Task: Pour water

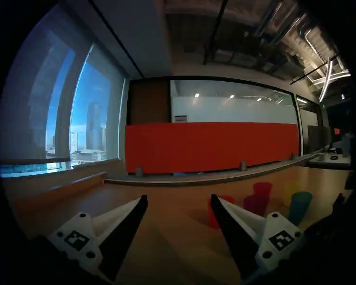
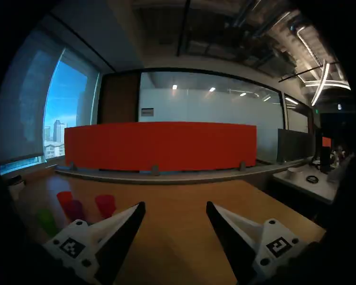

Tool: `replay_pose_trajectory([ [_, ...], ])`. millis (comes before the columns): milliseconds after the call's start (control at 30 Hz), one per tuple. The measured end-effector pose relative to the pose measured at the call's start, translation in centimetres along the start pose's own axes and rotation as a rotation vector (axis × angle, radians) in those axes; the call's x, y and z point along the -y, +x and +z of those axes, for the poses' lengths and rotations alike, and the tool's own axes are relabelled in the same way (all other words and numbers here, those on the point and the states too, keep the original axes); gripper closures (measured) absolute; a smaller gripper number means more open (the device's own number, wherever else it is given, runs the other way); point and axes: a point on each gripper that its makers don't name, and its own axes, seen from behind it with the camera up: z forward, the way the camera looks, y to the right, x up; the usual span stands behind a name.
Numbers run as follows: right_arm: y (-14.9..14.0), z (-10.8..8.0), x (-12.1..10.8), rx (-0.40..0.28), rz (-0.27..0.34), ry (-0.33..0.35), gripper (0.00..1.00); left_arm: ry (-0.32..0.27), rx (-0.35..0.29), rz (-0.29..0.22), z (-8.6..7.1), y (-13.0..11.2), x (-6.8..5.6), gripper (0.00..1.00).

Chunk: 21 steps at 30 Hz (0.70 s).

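Spread wide, pinching nothing: left gripper (image 1: 178, 209), right gripper (image 2: 175, 213), low over table (image 1: 178, 247). Cups (image 1: 256, 203) clustered just past left gripper's right finger, left of right gripper; likely grouped between both for easy reach.

No legible text anywhere. Small wall sign (image 1: 180, 118) above orange partition (image 1: 211, 146): too small to read. Square black-white marker (image 1: 77, 240) on left gripper (image 1: 179, 198), likewise right gripper (image 2: 175, 205): pattern only, no letters.
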Motion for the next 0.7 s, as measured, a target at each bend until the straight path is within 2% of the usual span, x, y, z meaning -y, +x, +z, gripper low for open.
replay_pose_trajectory([
  [700, 0.3, -0.2, 0.2, 0.006, -0.012, 0.009, 0.01, 0.010, 0.018, -0.024, 0.2, -1.2, 0.4, 0.02],
])
